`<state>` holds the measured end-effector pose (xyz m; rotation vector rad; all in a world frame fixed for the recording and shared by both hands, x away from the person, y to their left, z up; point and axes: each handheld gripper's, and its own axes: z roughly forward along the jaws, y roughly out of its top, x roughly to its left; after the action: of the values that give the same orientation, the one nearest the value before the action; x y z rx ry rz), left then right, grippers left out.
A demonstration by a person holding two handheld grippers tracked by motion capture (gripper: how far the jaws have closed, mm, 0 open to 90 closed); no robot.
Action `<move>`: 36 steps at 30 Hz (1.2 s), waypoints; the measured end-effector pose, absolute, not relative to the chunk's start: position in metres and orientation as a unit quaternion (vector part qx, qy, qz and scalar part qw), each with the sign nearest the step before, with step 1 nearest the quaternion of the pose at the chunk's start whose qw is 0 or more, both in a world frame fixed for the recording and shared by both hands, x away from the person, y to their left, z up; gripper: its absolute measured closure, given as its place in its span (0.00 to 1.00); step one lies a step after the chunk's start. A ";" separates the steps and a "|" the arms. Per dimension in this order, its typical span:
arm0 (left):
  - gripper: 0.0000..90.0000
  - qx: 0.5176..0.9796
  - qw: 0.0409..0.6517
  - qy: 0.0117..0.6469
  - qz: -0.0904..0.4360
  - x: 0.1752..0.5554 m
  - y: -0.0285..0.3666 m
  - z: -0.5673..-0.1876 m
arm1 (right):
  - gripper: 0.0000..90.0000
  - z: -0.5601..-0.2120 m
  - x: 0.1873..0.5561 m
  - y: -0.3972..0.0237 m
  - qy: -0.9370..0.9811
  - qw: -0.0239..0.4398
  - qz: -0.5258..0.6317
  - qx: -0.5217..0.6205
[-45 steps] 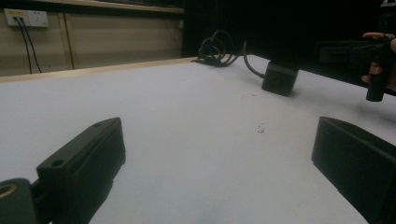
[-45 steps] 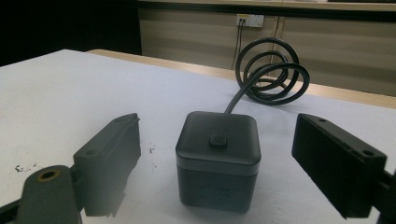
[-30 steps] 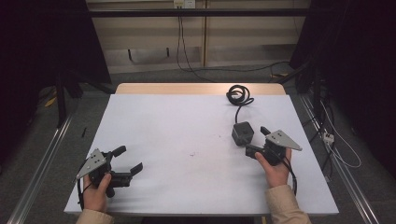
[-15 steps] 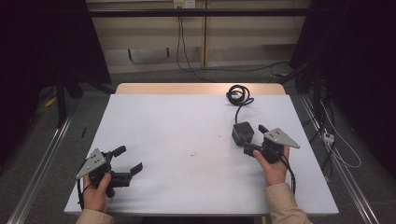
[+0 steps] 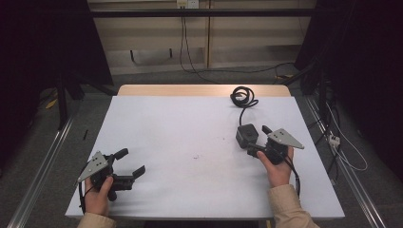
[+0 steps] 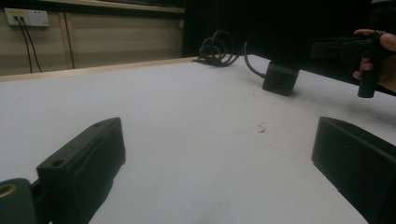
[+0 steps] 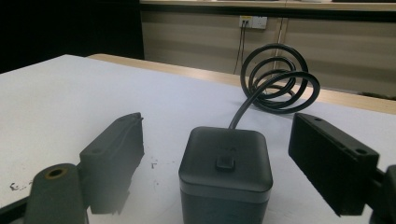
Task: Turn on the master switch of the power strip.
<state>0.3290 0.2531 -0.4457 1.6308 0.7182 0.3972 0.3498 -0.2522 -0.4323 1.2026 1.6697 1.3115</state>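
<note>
A black cube-shaped power adapter (image 5: 247,135) stands on the white table (image 5: 180,118) at the right. Its cable runs back to a coil (image 5: 241,95) near the far edge. My right gripper (image 5: 258,140) lies low just right of the adapter, open. In the right gripper view the adapter (image 7: 225,172) sits between the two jaws with a gap on each side, and the coil (image 7: 279,79) lies behind it. My left gripper (image 5: 130,162) is held open at the front left with nothing between its jaws. The left gripper view shows the adapter (image 6: 279,78) and the right gripper (image 6: 345,46) far off.
A small dark mark (image 5: 195,156) sits on the table's middle. A wooden strip (image 5: 190,90) runs along the far edge. Beyond it are a wall with a socket (image 5: 186,4) and loose cables on the floor. Metal rails (image 5: 43,171) flank the table.
</note>
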 end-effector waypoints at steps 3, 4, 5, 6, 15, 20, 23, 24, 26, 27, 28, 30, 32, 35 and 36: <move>0.03 0.706 0.612 0.312 0.172 0.329 0.253 -0.446 | 0.20 -0.432 0.351 -0.252 0.643 0.343 0.505 0.462; 0.03 0.706 0.612 0.312 0.172 0.329 0.253 -0.446 | 0.20 -0.432 0.351 -0.252 0.643 0.344 0.505 0.461; 0.03 0.706 0.612 0.312 0.172 0.329 0.253 -0.446 | 0.21 -0.431 0.351 -0.252 0.642 0.343 0.505 0.463; 0.03 0.706 0.612 0.312 0.172 0.329 0.253 -0.446 | 0.21 -0.431 0.352 -0.253 0.641 0.344 0.506 0.463; 0.03 0.705 0.612 0.312 0.173 0.329 0.253 -0.446 | 0.24 -0.432 0.354 -0.253 0.644 0.343 0.504 0.463; 0.03 0.705 0.612 0.312 0.174 0.329 0.253 -0.446 | 0.29 -0.432 0.355 -0.253 0.641 0.342 0.505 0.467; 0.03 0.705 0.612 0.312 0.174 0.329 0.253 -0.446 | 0.31 -0.432 0.356 -0.255 0.641 0.343 0.504 0.467; 0.03 0.705 0.613 0.312 0.174 0.329 0.253 -0.446 | 0.31 -0.432 0.356 -0.255 0.641 0.343 0.503 0.468; 0.03 0.705 0.612 0.312 0.174 0.329 0.253 -0.446 | 0.32 -0.431 0.357 -0.255 0.643 0.343 0.499 0.469; 0.03 0.705 0.612 0.312 0.174 0.329 0.253 -0.446 | 0.33 -0.431 0.357 -0.254 0.642 0.344 0.498 0.470; 0.03 0.705 0.612 0.312 0.173 0.329 0.253 -0.446 | 0.33 -0.431 0.357 -0.254 0.643 0.345 0.497 0.470; 0.03 0.704 0.613 0.313 0.174 0.329 0.253 -0.446 | 0.34 -0.430 0.358 -0.253 0.645 0.344 0.496 0.470; 0.03 0.704 0.614 0.312 0.174 0.329 0.254 -0.446 | 0.36 -0.430 0.359 -0.253 0.645 0.341 0.496 0.471; 0.03 0.705 0.612 0.313 0.174 0.329 0.254 -0.446 | 0.36 -0.430 0.359 -0.252 0.647 0.340 0.494 0.471; 0.03 0.705 0.613 0.312 0.174 0.329 0.254 -0.446 | 0.37 -0.430 0.360 -0.252 0.647 0.338 0.495 0.471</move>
<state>0.3287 0.2538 -0.4457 1.6249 0.7206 0.4012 0.3597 -0.2522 -0.4297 1.2280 1.6868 1.2886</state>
